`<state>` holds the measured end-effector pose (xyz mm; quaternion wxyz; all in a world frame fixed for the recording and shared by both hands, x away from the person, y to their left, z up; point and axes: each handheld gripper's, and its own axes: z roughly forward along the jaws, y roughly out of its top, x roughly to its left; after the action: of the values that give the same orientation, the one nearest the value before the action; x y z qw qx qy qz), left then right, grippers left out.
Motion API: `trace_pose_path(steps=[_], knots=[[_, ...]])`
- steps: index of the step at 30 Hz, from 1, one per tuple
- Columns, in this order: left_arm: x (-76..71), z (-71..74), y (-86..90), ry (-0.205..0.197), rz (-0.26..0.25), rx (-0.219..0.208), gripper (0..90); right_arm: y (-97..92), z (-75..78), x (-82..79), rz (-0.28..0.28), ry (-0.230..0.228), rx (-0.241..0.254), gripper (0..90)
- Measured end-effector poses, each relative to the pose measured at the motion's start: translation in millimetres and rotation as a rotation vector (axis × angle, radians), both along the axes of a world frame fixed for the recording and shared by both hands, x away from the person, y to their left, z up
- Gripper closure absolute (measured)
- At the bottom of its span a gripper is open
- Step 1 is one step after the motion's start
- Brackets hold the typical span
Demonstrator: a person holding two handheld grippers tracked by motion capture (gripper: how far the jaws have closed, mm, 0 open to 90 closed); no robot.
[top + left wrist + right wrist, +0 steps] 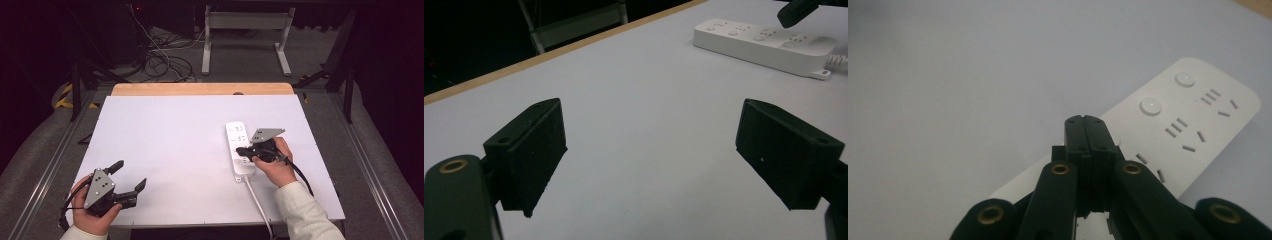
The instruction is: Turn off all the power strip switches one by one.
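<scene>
A white power strip (239, 148) with round buttons and several sockets lies right of the table's middle, its cord running off toward the front edge. My right gripper (241, 150) is shut with nothing between its jaws, and its tip sits right over the strip (1193, 115), close to a button. Whether the tip touches the strip I cannot tell. My left gripper (128, 176) is held open above the bare front left of the table. In the left gripper view its jaws stand wide apart, with the strip (769, 46) far off at the upper right.
The table (175, 145) is covered by a white sheet, with a wooden strip (200, 89) along its far edge. The strip's white cord (260, 202) crosses the front right area. Beyond the table are cables and a white metal frame on the floor.
</scene>
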<state>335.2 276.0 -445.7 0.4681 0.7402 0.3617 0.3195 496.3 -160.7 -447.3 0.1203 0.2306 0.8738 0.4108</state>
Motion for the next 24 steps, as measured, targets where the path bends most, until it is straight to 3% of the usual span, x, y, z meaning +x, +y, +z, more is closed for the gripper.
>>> trace_pose_path(steps=[8, 24], knots=[[0.2, 0.1, 0.2, 0.001, -0.002, 0.007, 13.3, 3.7, -3.9, -0.9, 0.018, 0.045, -0.053, 90.0], [0.2, 0.0, 0.3, 0.002, -0.002, 0.009, 13.6, 9.3, -8.2, -2.0, 0.031, 0.078, -0.083, 90.0]])
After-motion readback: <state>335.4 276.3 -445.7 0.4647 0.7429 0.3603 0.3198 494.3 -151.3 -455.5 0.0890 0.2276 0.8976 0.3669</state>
